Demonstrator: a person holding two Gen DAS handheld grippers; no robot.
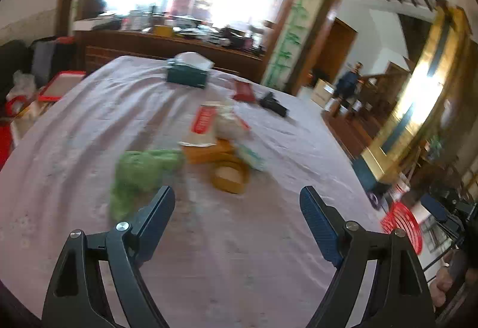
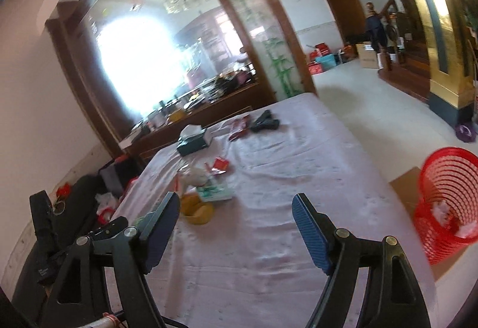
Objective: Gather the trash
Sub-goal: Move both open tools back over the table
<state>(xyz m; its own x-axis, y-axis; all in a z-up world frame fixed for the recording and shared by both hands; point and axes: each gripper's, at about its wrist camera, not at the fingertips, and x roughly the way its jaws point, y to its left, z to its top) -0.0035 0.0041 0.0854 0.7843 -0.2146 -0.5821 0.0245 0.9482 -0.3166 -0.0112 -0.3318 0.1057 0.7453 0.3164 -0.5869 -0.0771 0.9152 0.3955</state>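
Both your left gripper (image 1: 237, 198) and right gripper (image 2: 236, 205) hang wide and empty over the worktop (image 1: 89, 124), trash pile (image 1: 215, 136) ahead, red basket (image 2: 448, 199) off right, so rush it and that green bag (image 1: 140, 172) may slip.
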